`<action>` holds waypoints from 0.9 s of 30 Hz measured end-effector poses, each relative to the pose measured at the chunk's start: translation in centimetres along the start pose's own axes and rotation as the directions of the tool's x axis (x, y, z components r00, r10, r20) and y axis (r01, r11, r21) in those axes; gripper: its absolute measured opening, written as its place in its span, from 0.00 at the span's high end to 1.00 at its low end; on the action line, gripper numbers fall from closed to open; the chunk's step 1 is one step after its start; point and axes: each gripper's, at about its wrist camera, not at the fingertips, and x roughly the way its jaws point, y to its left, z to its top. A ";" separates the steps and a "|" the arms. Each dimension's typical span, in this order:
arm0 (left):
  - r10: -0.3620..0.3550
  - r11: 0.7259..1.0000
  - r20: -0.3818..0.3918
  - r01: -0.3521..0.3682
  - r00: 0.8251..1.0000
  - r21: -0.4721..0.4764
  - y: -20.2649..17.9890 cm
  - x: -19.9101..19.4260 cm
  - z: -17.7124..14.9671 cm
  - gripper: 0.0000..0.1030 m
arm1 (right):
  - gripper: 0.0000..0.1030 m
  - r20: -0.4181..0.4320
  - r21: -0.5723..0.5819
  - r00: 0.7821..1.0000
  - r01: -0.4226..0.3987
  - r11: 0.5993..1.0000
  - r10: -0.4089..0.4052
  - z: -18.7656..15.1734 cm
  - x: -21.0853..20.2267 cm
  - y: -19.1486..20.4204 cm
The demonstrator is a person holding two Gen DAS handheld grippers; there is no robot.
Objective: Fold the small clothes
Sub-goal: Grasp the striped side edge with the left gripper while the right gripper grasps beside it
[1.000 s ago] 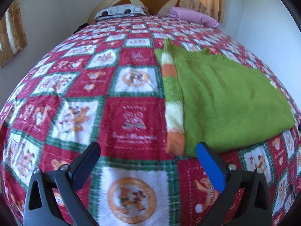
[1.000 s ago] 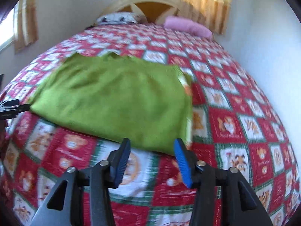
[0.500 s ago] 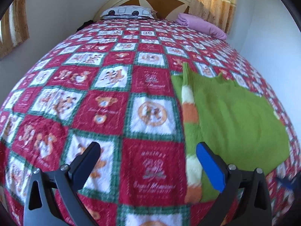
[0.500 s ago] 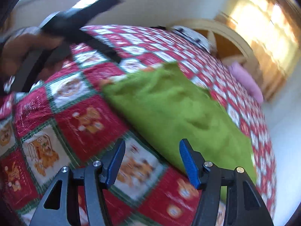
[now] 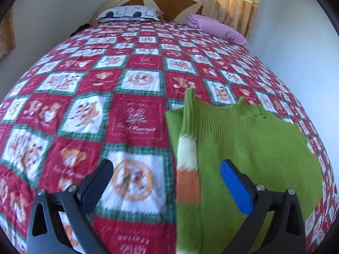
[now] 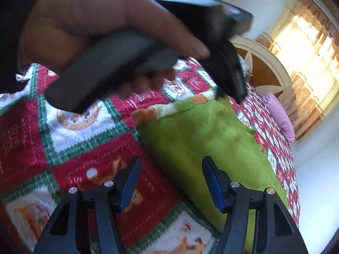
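A green knitted sweater (image 5: 250,148) lies flat on the bed, with a sleeve striped in white and orange (image 5: 187,169) folded along its left edge. My left gripper (image 5: 167,182) hovers open over that edge, the sleeve showing between its fingers. In the right wrist view the sweater (image 6: 201,139) runs away to the right. My right gripper (image 6: 171,182) stands open above its near edge, nothing pressed between the pads. A hand (image 6: 89,21) holds the left gripper (image 6: 233,86) just over the sweater's far striped corner.
The bed carries a red, green and white quilt with bear prints (image 5: 131,114). A patterned pillow (image 5: 129,13) and a folded pink cloth (image 5: 218,29) lie at the headboard. White walls close in on the right, with curtains (image 6: 307,48) behind the bed.
My left gripper has slid right until the striped sleeve sits between its fingers. My right gripper has rolled and swung round the sweater; the hand with the left gripper now fills its upper view.
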 end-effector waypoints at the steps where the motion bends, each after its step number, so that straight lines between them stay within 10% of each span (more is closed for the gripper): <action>1: -0.007 1.000 -0.006 0.007 1.000 0.001 -0.1 0.5 0.3 0.04 | 0.41 0.004 -0.002 1.000 0.001 1.000 -0.001 0.1 0.0 0.1; 17: -0.145 0.989 -0.070 0.143 0.987 -0.026 -0.5 5.1 2.4 0.48 | 0.45 0.050 -0.011 0.999 0.000 1.000 0.000 1.5 1.4 0.8; 21: -0.222 0.975 -0.084 0.221 0.971 -0.026 -0.7 5.2 2.7 0.85 | 0.81 0.030 0.000 0.997 -0.069 0.998 0.069 1.7 1.3 1.0; 27: -0.246 0.967 -0.097 0.237 0.964 -0.095 -0.3 4.0 3.3 0.87 | 0.94 0.053 0.065 0.991 -0.123 0.990 0.120 1.3 -0.6 -0.5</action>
